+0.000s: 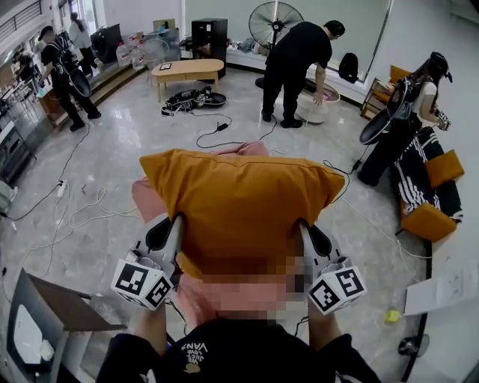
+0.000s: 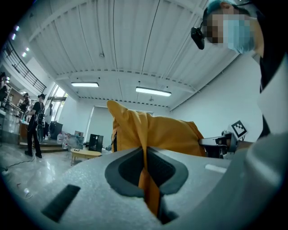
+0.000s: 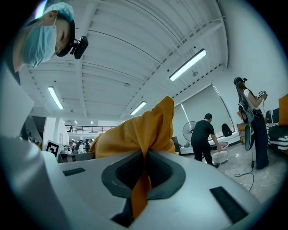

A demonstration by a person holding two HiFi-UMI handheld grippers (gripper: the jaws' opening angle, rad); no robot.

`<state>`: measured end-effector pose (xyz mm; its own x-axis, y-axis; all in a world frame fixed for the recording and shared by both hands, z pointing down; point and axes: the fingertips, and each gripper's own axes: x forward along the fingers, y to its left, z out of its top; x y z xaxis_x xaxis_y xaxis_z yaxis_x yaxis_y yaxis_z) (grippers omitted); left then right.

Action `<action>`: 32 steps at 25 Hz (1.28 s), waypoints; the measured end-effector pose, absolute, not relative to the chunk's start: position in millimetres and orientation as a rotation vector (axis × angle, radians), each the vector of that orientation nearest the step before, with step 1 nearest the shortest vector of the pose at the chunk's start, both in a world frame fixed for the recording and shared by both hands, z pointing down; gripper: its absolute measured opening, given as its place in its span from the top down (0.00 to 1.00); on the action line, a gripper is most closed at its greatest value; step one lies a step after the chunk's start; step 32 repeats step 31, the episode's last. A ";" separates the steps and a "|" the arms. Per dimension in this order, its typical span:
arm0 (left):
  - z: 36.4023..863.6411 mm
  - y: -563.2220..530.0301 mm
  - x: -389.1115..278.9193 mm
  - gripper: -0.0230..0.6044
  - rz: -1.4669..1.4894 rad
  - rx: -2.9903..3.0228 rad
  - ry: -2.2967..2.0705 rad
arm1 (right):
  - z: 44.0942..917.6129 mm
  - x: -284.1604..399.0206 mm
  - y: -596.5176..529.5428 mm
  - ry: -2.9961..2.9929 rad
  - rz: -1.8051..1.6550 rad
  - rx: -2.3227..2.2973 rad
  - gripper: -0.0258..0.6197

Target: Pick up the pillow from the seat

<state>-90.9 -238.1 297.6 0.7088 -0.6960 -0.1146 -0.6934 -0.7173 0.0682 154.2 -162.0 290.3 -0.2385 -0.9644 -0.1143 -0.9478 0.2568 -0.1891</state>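
Pillow: the orange pillow (image 1: 239,202) hangs in the air in front of the person, spread wide between the two grippers. In the head view it covers most of the pink seat (image 1: 146,200) below it.
Left gripper: the left gripper (image 2: 146,168) has its jaws closed on a thin fold of the pillow's fabric. A strip of orange cloth runs down between the pads. In the head view it grips the pillow's edge at about 7 o'clock.
Right gripper: the right gripper (image 3: 143,173) also has its jaws pressed together on a pinch of the pillow's cloth. This grip is at about 5 o'clock of the pillow in the head view.
Seat: its pink edges show at 9 o'clock and 12 o'clock of the pillow. I cannot tell if the pillow touches it.
Room: at 12 o'clock, well apart, a person in black (image 1: 296,67) bends over a white basin (image 1: 318,105). A standing fan (image 1: 273,22) is behind, and a low wooden table (image 1: 187,71) is at 11 o'clock.
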 end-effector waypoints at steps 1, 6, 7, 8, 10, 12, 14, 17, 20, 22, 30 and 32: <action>296.8 -238.0 -90.7 0.93 -0.209 2.888 -1.173 | 289.4 154.3 -161.5 2.316 -0.112 -1.795 0.94; 299.8 -240.2 -83.8 0.93 -0.181 2.901 -1.162 | 290.5 160.4 -161.8 2.295 -0.090 -1.829 0.94; 300.9 -241.1 -81.5 0.93 -0.176 2.900 -1.158 | 291.4 162.5 -162.4 2.291 -0.091 -1.837 0.94; 302.1 -241.9 -79.0 0.93 -0.171 2.899 -1.153 | 292.5 164.9 -163.2 2.290 -0.095 -1.844 0.94; 304.0 -243.0 -73.7 0.93 -0.162 2.897 -1.143 | 294.7 170.2 -164.3 2.287 -0.107 -1.856 0.94; 305.2 -244.4 -68.8 0.93 -0.158 2.895 -1.133 | 296.3 174.9 -165.0 2.282 -0.114 -1.865 0.94; 305.7 -246.6 -65.9 0.93 -0.156 2.895 -1.130 | 297.3 177.8 -166.6 2.279 -0.117 -1.870 0.94; 308.0 -250.0 -65.5 0.93 -0.156 2.895 -1.128 | 299.3 178.3 -170.2 2.282 -0.121 -1.873 0.94; 310.1 -252.1 -67.5 0.93 -0.154 2.886 -1.131 | 300.6 176.6 -172.9 2.286 -0.123 -1.874 0.94; 310.9 -253.5 -69.0 0.93 -0.151 2.880 -1.133 | 301.0 175.1 -175.1 2.291 -0.126 -1.874 0.94; 315.7 -261.0 -68.9 0.93 -0.130 2.866 -1.139 | 306.5 175.0 -182.9 2.306 -0.150 -1.873 0.94; 316.3 -261.6 -69.3 0.93 -0.128 2.864 -1.139 | 307.1 174.5 -183.4 2.307 -0.152 -1.872 0.94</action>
